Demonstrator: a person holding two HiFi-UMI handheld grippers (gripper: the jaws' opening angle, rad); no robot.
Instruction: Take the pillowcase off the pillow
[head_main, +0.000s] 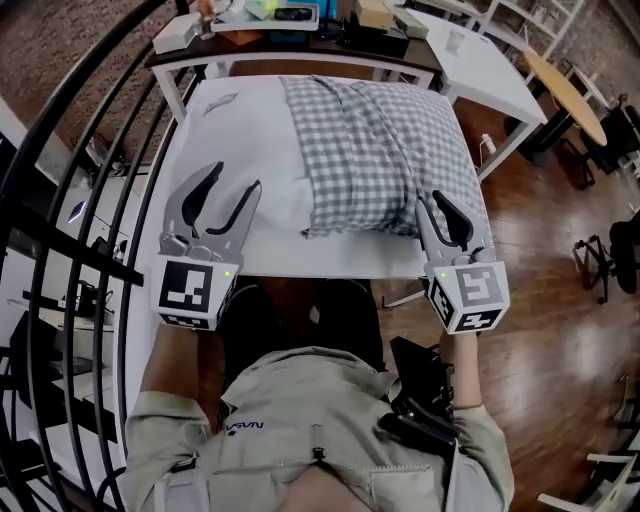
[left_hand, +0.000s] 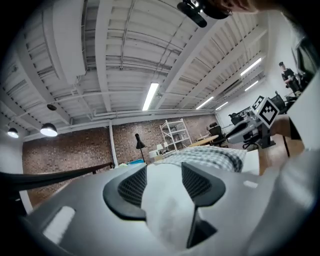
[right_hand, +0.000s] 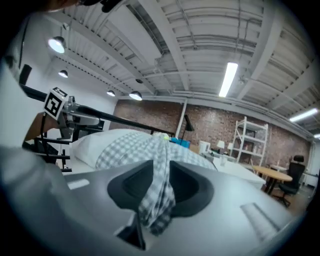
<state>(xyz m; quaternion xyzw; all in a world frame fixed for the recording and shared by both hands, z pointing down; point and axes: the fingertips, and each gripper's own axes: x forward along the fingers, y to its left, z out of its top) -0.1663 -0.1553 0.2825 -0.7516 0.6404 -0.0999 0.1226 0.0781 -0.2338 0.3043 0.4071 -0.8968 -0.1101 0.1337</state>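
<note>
A pillow lies on the white table. Its bare white part shows at the left, and the grey-checked pillowcase covers the right part. My left gripper stands open over the pillow's near left end. In the left gripper view white pillow fabric bulges up between the wide-set jaws. My right gripper is at the pillowcase's near right corner. In the right gripper view a bunched strip of checked cloth hangs loose between the parted jaws.
A black curved railing runs along the left. A cluttered desk stands behind the table, a white table at the back right, a round wooden table beyond it. Wooden floor lies to the right.
</note>
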